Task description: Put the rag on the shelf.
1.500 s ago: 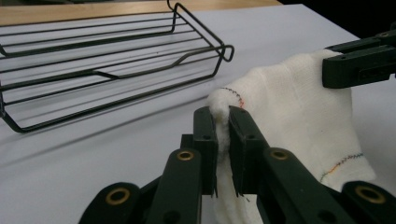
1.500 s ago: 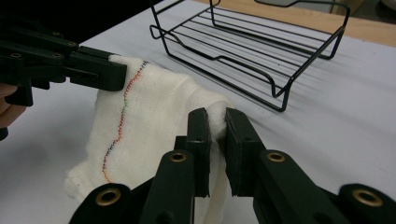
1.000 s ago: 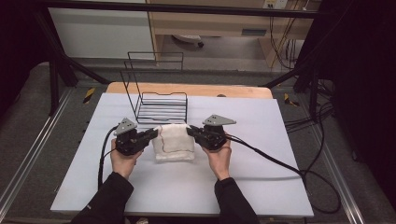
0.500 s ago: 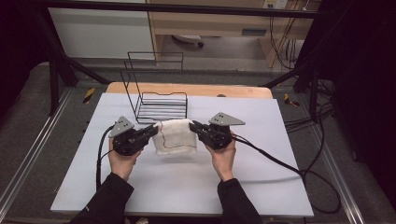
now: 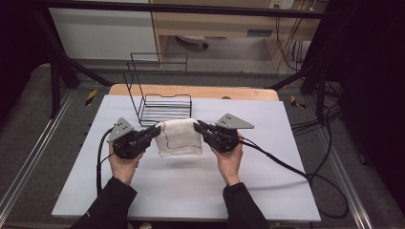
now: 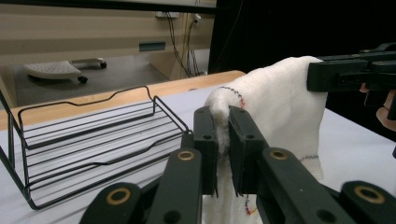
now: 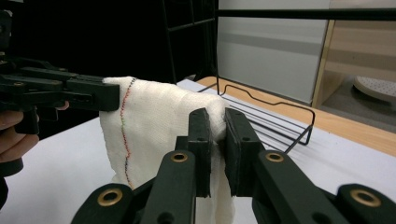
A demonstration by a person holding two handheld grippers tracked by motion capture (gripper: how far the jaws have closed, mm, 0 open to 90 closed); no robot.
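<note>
Cloth (image 5: 177, 138) was our landmark: a white folded cloth with a wavy coloured stitch line, held up just above the white table (image 5: 191, 191), hanging between both grippers. Nearest us, the left gripper (image 5: 154, 132) was clamped on the cloth's left upper corner, and the right gripper (image 5: 198, 128) was clamped on its right upper corner; each gripper view showed fabric pinched between the black jaws. Beyond the cloth stood the black wire rack (image 5: 162, 107), close behind it on the table. To do this lift well, we judged both hands should stay level and evenly spaced, keeping the top edge taut, so no corner slips and the hanging part clears the rack's front rim.
</note>
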